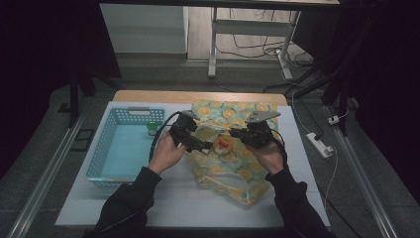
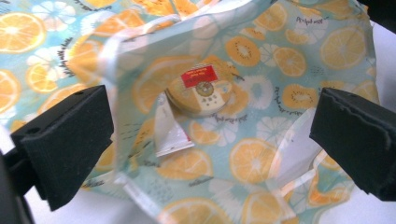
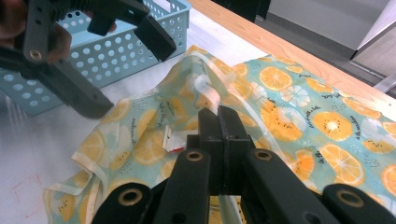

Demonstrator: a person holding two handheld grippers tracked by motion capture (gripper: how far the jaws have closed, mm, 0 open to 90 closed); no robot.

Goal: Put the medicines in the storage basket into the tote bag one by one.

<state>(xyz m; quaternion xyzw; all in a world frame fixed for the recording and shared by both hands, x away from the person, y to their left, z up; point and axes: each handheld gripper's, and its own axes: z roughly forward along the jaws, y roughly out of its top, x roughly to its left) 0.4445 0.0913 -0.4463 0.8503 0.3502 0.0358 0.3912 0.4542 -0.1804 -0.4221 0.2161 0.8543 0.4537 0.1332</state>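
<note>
One translucent citrus-print bag (image 2: 261,154), mouth lifted; right tool (image 3: 218,122) pinching its rim, left tool (image 2: 205,140) spread.

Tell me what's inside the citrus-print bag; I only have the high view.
Observer: The left gripper view looks into the bag: a round tin with a red label lies there beside a small white sachet.
Operator: Is the right gripper actually gripping the bag?
Observer: Yes, the right gripper view shows its jaws shut on the bag's pale rim.
Operator: And the left gripper?
Observer: Its jaws stand wide open at the bag's mouth, pads pressing on nothing.
</note>
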